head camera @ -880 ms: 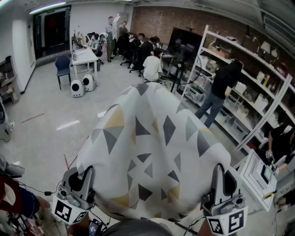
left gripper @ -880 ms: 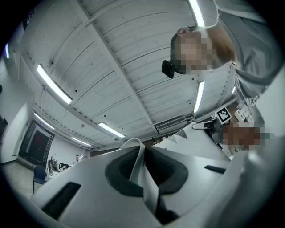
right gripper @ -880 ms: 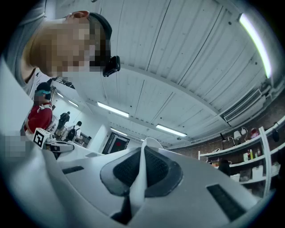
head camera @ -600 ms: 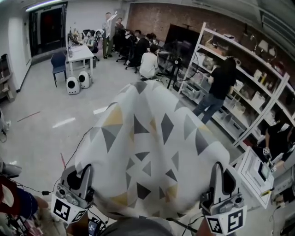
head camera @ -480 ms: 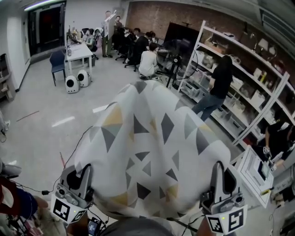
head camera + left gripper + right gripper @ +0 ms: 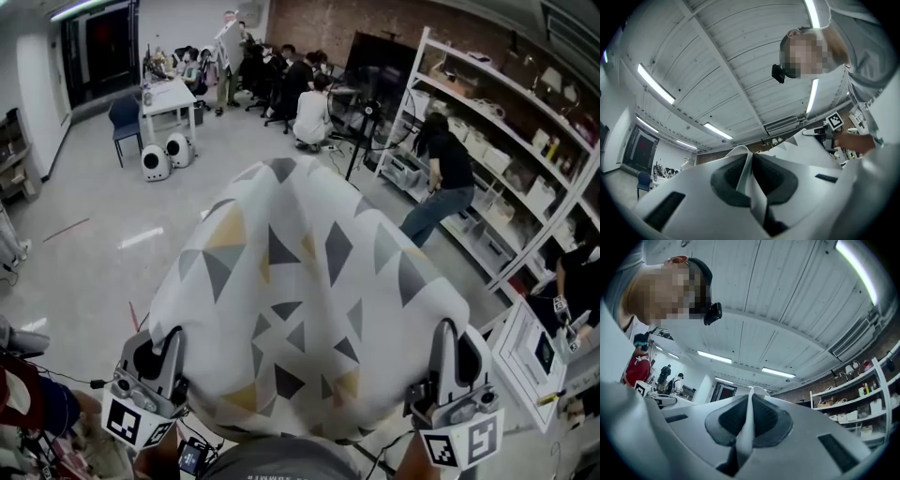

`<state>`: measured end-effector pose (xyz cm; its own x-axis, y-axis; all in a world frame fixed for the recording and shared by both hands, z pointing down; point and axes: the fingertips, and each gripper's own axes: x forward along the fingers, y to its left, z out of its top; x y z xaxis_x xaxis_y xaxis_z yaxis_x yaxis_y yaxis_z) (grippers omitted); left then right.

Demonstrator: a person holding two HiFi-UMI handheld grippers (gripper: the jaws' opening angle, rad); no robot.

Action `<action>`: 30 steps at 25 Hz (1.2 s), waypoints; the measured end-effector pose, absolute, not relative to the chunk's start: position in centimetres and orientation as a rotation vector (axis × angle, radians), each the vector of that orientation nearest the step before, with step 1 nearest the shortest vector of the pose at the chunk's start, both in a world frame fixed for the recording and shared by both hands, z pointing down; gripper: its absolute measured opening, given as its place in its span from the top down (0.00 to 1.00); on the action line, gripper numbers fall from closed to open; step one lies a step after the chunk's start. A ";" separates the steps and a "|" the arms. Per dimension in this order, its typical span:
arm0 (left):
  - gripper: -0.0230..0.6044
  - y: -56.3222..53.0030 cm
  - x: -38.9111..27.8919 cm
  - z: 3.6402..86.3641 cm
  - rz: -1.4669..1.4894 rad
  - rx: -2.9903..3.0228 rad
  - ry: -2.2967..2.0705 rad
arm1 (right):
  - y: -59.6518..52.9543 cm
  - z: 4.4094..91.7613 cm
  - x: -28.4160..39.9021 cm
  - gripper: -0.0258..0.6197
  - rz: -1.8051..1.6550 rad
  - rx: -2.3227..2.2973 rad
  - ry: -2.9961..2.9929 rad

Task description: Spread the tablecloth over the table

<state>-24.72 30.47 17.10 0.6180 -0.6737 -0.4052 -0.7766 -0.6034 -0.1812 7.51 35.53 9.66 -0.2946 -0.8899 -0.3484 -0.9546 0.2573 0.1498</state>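
A white tablecloth point(image 6: 309, 281) printed with grey and yellow triangles balloons up in front of me and hides whatever lies beneath it. My left gripper point(image 6: 161, 364) holds its near left corner and my right gripper point(image 6: 450, 361) its near right corner, both low in the head view. In the left gripper view the jaws are shut on a thin fold of the tablecloth point(image 6: 751, 176), with my left gripper point(image 6: 752, 180) tilted up toward the ceiling. In the right gripper view, cloth point(image 6: 750, 416) likewise stands pinched between the dark pads point(image 6: 731, 420) of my right gripper point(image 6: 749, 420).
White shelving point(image 6: 525, 122) runs along the right wall, with a person point(image 6: 445, 178) bending at it. A white device point(image 6: 530, 356) sits at the right edge. Far back are several seated people, a white table point(image 6: 169, 103), a blue chair point(image 6: 125, 117) and two small white robots point(image 6: 167, 155).
The cloth stays ballooned with both corners still gripped. The grippers have hardly moved. The person at the shelving has bent lower and shifted left.
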 end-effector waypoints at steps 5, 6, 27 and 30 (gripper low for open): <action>0.96 28.9 -21.5 16.8 0.394 -2.487 1.204 | 32.9 9.6 11.2 0.93 0.476 -1.696 2.345; 0.96 28.6 -20.6 16.7 0.388 -2.481 1.214 | 32.4 9.6 12.2 0.93 0.473 -1.684 2.348; 0.95 24.2 -8.8 16.9 0.251 -2.408 1.332 | 25.0 11.4 24.8 0.93 0.375 -1.523 2.379; 0.95 23.0 -8.4 17.4 0.245 -2.427 1.318 | 24.2 11.9 24.9 0.93 0.361 -1.540 2.377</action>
